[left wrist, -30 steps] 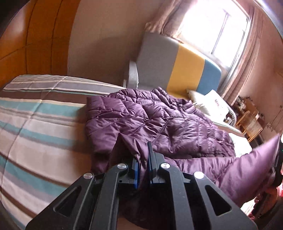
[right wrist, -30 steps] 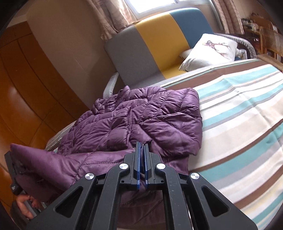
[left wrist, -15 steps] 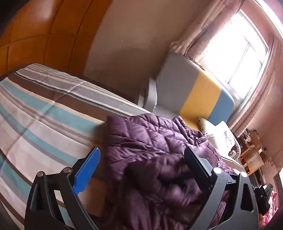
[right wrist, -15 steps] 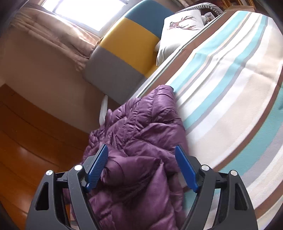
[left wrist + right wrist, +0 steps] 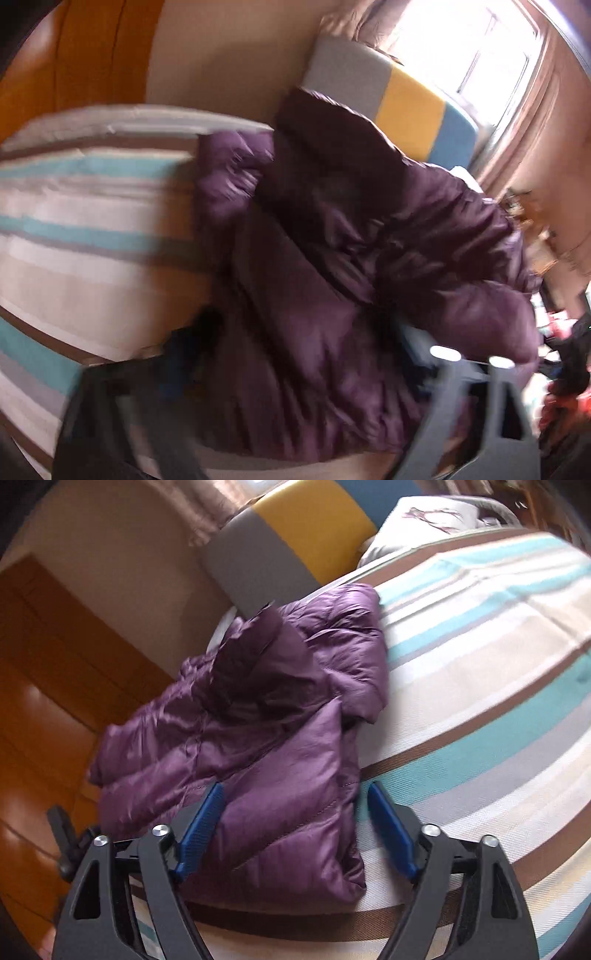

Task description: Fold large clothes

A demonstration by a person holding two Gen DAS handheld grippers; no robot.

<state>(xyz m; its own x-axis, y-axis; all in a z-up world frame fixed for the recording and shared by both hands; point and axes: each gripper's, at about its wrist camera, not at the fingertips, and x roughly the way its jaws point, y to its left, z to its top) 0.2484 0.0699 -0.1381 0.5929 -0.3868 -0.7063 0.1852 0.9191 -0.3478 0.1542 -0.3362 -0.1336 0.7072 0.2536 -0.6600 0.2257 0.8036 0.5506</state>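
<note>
A purple puffer jacket (image 5: 273, 731) lies bunched and partly folded on the striped bed (image 5: 480, 672); it also fills the middle of the blurred left wrist view (image 5: 332, 288). My right gripper (image 5: 295, 823) is open, its blue pads either side of the jacket's near edge, holding nothing. My left gripper (image 5: 295, 362) is open wide, its fingers blurred, spread around the jacket's near part and gripping nothing.
A grey, yellow and blue sofa (image 5: 295, 535) stands behind the bed under a bright window (image 5: 480, 55). A white pillow (image 5: 424, 520) lies at the far right. Wooden panelling (image 5: 55, 664) runs along the left. The striped bedcover (image 5: 74, 240) spreads left of the jacket.
Both grippers were shut on jacket fabric a second ago and have since opened and let it go. The jacket has dropped onto the bed, folded over itself. The left view now moves fast.
</note>
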